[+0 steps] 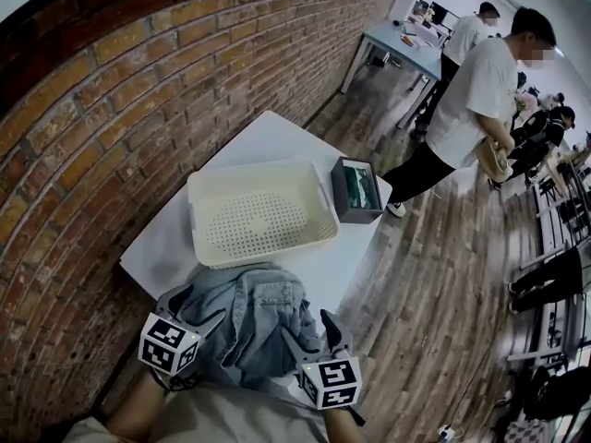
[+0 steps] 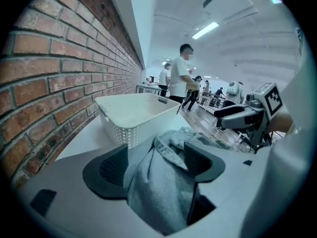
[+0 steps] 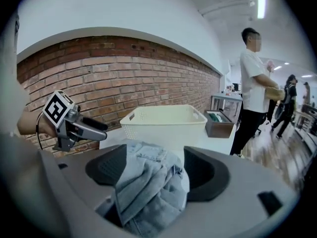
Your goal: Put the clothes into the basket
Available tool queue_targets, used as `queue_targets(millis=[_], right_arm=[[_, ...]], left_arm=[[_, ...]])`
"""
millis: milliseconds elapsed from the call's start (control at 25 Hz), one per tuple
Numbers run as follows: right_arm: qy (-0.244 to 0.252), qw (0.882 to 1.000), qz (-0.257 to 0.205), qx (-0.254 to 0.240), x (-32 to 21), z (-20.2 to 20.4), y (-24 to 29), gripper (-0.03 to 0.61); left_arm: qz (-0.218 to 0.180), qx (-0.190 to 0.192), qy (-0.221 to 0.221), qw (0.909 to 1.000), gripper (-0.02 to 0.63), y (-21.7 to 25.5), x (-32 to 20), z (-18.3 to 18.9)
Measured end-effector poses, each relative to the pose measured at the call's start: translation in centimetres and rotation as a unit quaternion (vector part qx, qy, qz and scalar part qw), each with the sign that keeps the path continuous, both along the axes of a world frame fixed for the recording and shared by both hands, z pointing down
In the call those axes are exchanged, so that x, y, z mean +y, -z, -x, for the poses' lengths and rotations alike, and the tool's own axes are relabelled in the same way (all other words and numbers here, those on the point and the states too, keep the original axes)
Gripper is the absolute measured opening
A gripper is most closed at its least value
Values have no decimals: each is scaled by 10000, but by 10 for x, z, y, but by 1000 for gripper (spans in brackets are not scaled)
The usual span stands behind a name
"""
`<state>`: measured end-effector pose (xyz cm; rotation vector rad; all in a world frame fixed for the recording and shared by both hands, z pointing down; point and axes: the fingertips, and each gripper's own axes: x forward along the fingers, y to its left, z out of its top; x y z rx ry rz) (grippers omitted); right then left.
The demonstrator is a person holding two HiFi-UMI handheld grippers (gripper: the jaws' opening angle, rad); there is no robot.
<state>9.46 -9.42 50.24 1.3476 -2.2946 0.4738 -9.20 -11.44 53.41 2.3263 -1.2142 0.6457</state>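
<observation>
Denim clothes, probably soft and floppy, sit between open fingers of left gripper and right gripper; pinch thick folds.

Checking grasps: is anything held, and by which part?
Nothing seems clamped: the denim garment lies loose, near edge between the open jaws of left gripper and right gripper.

Shared lab-office: desks, brick wall

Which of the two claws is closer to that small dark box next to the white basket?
Right. The right claw is at the edge of the denim garment facing the dark box; the left claw is across the garment, by the brick wall.
</observation>
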Motion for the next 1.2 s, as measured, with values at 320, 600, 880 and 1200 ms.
queue_targets(millis=[320,600,880,1200], right_arm=[[56,9943,1066,56,7,-8,-61,494],[-10,9811,1926,-185,10,-9,-108,517],[-254,9584,2783,-585,18,-11,-141,534],[25,9373,3297,-1132,20,7,-160,546]], left_arm=[[861,-232,-184,9959,469,-56,-2,10],[1452,-224,-295,9887,518,-92,4,20],[2029,-176,-374,9783,553,-123,7,18],[2372,-64,-758,9685,552,-135,7,2]])
